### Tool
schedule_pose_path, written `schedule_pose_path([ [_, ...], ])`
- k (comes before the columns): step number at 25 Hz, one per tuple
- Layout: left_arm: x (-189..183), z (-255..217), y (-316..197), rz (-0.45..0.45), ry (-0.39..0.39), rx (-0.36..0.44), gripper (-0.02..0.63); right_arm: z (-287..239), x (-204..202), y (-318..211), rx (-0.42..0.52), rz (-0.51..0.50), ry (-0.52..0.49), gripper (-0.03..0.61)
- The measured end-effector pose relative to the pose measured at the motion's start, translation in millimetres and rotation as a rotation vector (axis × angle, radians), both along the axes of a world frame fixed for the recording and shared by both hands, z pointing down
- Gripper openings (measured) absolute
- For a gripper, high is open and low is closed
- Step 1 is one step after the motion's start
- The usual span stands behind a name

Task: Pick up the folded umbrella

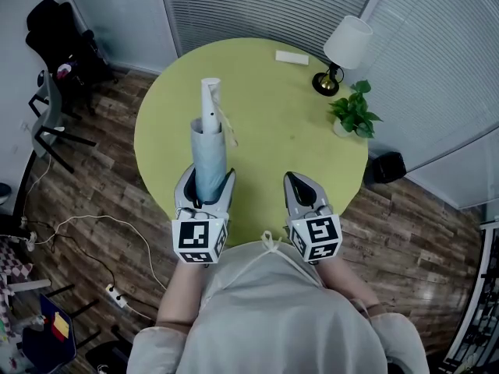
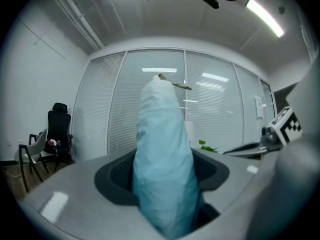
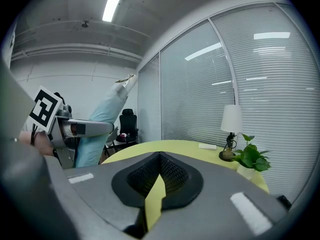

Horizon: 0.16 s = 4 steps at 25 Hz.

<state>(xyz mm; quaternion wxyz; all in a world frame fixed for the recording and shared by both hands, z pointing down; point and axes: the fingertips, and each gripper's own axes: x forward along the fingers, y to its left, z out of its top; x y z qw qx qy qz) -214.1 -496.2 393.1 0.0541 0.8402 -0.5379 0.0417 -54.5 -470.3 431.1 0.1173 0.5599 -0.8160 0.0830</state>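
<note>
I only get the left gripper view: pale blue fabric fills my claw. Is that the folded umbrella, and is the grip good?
Observer: Yes. The head view shows the left claw shut around the folded umbrella, with its white end pointing away from you.
Operator: Is it off the table?
Observer: It looks so. In the right gripper view it slants upward, far end high above the yellow table.
Operator: And my right claw?
Observer: The right claw is shut with nothing in it, beside the left one over the table's near edge.
</note>
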Motion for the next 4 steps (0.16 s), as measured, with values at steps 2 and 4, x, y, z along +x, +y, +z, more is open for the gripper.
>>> schedule_pose_path([
  [2, 0.2, 0.7, 0.9, 0.003, 0.001, 0.000, 0.298, 1.3, -0.5, 0.9, -0.004, 0.002, 0.000, -0.002],
  [4, 0.8, 1.4, 0.8, 0.006, 0.003, -0.001, 0.298, 2.5, -1.0, 1.2, -0.008, 0.004, -0.001, -0.002],
])
